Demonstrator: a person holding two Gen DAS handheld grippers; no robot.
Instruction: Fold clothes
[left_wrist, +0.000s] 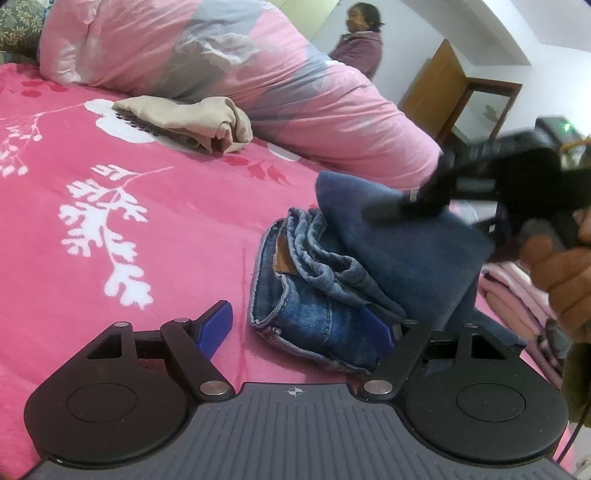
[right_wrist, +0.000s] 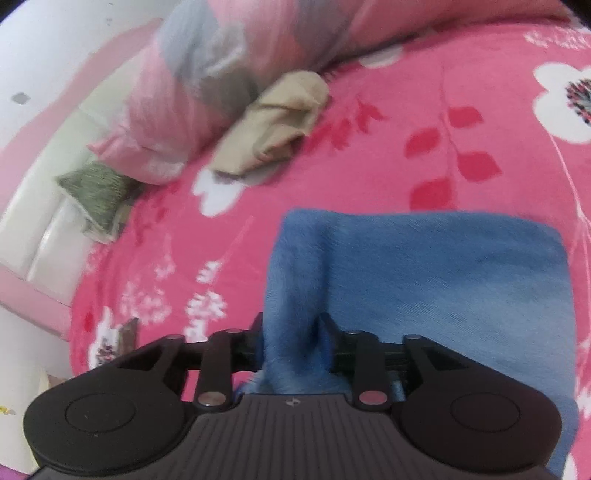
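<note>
Left gripper (left_wrist: 295, 314), bottom of the left wrist view: jaws spread wide, nothing between the pads. Its right pad sits against the edge of the jeans (left_wrist: 314, 295).

Pink flowered bedspread (left_wrist: 147, 221) fills most of both views and serves as the work surface. Pink-and-grey quilt (left_wrist: 258, 74) is heaped across the top of the frame.

Blue cloth (left_wrist: 406, 251), centre right, stands up like a tent over the jeans. It peaks toward the blurred right gripper (left_wrist: 406, 203), which a hand (left_wrist: 561, 273) grips at the right edge. In the right wrist view, a bunched ridge of this cloth fills the gap between the two fingers at bottom centre. Cannot tell whether the pads press on it or merely flank it.

Jeans lie folded and rumpled, just left of centre, partly under the blue cloth. Beige garment (left_wrist: 192, 122), upper left, lies loosely folded against the quilt, well apart from the work.

Risks, as judged:
- If the right jaws are slack, the tented cloth slumps unevenly and the fold line is lost.
- Blue cloth drapes on the jeans, so dragging it may pull the jeans' top folds open.
- Left pad touches the jeans' edge, so a sideways nudge could skew that stack.
- Motion blur in both views suggests quick movement, and a snagged corner is likely.
</note>
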